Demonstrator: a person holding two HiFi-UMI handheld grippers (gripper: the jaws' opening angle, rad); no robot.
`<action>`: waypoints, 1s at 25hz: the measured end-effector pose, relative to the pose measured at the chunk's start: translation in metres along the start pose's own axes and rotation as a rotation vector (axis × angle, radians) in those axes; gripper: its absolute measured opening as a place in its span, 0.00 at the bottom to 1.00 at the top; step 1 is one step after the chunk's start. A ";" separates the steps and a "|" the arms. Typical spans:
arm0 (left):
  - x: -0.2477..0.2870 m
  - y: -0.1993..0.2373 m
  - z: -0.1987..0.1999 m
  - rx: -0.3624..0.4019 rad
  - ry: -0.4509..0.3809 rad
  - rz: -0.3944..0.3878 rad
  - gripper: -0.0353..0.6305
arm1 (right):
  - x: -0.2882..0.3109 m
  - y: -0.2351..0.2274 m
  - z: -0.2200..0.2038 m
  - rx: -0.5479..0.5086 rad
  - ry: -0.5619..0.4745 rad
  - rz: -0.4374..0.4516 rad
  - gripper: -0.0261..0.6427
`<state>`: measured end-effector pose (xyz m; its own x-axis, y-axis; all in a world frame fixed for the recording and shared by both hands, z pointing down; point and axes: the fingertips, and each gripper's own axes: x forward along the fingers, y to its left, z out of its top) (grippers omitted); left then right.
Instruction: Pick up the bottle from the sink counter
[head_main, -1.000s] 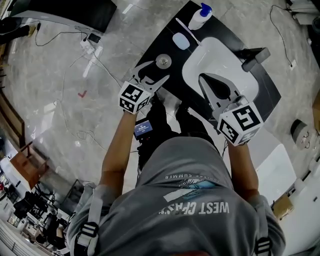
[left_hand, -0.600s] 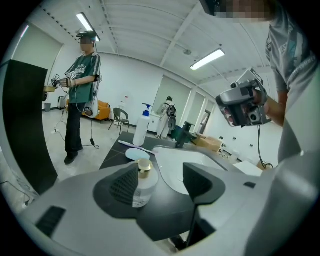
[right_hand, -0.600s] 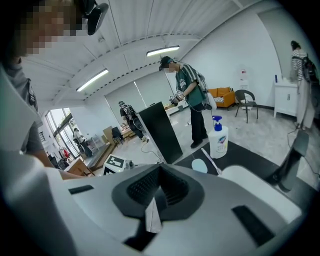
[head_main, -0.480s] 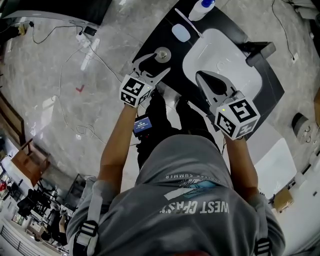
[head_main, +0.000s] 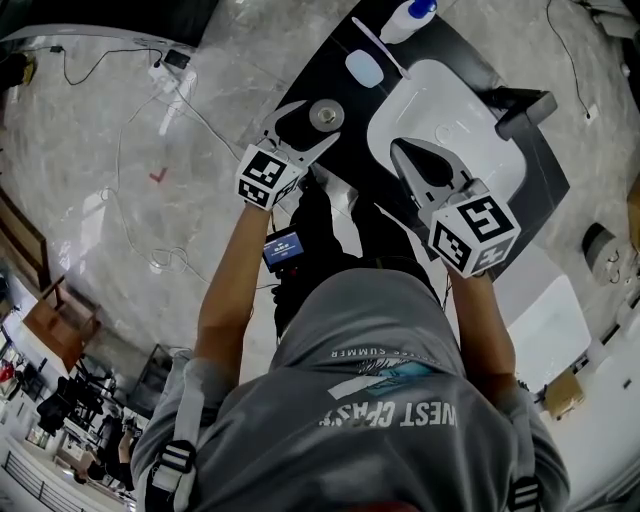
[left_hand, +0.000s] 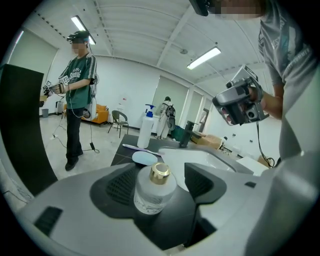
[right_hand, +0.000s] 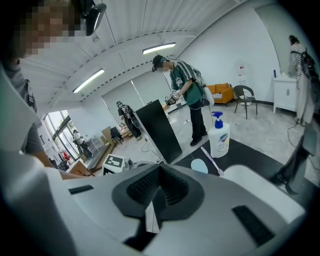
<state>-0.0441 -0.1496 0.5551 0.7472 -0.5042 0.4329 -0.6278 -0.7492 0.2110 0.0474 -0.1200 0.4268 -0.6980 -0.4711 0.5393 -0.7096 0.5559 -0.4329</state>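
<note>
Bottle (left_hand: 154, 189) stood upright on the black counter (head_main: 308, 76), left of the white sink basin (head_main: 470, 92), centre-top of the head view. Small frosted body, gold cap. Left gripper (head_main: 312, 124) was around it, with one finger on each side. Left gripper view showed the bottle between the ribbed pads with a gap on the right side and the left pad close by; neither pad was pressing. Those jaws were apart and opening. Bottle sat on the counter, not lifted.

Right gripper (head_main: 402, 152) hung over the near edge of the basin, right of centre in the head view. Its jaws were together with nothing between the pads, tips pointing toward the top of the frame.

Other stuff on the counter, all toward the top edge of the head view:
- white pump dispenser (head_main: 405, 18) with blue top, upright, well apart from the bottle
- pale blue oval soap (head_main: 362, 68), between the dispenser and the bottle
- toothbrush (head_main: 378, 45) lying flat just beside the soap, on the basin side
- black faucet (head_main: 522, 105) on the right side of the basin

Left gripper view also had a person in a green shirt (left_hand: 77, 95) standing on the floor at the left of the frame, beyond the counter.
</note>
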 end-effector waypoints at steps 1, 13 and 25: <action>0.001 0.001 -0.001 -0.002 0.006 -0.004 0.51 | 0.001 -0.001 0.000 0.002 0.002 -0.001 0.03; 0.018 0.010 -0.012 0.010 0.025 -0.029 0.54 | 0.015 -0.008 -0.005 0.019 0.030 -0.003 0.03; 0.016 -0.003 -0.019 0.067 0.012 -0.086 0.54 | 0.017 -0.008 -0.011 0.023 0.049 -0.007 0.03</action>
<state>-0.0338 -0.1473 0.5779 0.7947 -0.4321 0.4263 -0.5452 -0.8168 0.1884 0.0424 -0.1250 0.4469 -0.6879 -0.4407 0.5767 -0.7170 0.5364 -0.4453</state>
